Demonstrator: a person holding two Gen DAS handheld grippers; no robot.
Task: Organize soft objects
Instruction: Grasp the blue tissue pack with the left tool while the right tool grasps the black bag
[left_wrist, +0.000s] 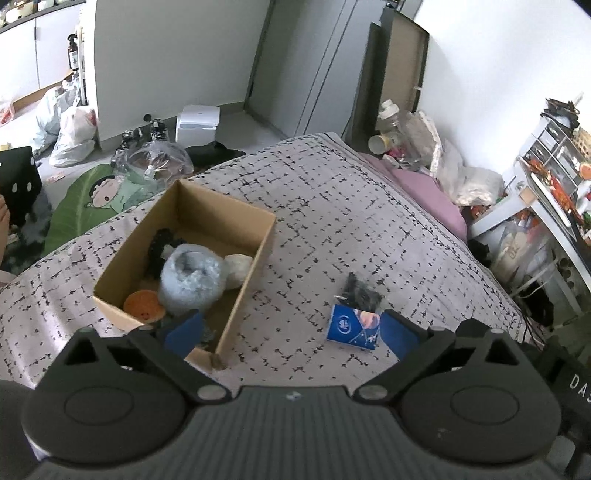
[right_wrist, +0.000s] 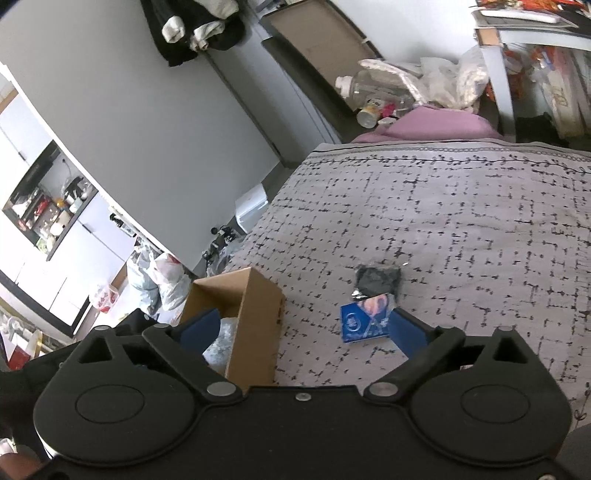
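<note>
Presently catalogued: a bed covered with a grey quilt printed in broken black dashes, bearing the items below. Open brown cardboard box, rectangular, lying on the quilt's left part; contents: a pale blue-grey roll of bubble wrap at centre, a round orange cushion-like piece at the near corner, a black scrunched fabric item against the left wall, and a cream soft lump against the right wall, touching the roll. Blue rectangular tissue packet, flat on the quilt, well to the right of the box. Small clear bag of dark contents, just beyond the packet and touching its far edge. Left gripper, black body with blue-padded fingers: jaws spread fully wide, released, grasping nothing; its left finger stands over the near end of the box, its right finger just beside the packet's right edge. Right gripper, same make: jaws likewise spread wide and empty; its left finger lies over the box opening, above the bubble wrap, its right finger just beside the tissue packet, contact not determinable. The small bag sits just beyond the packet in this view too.
</note>
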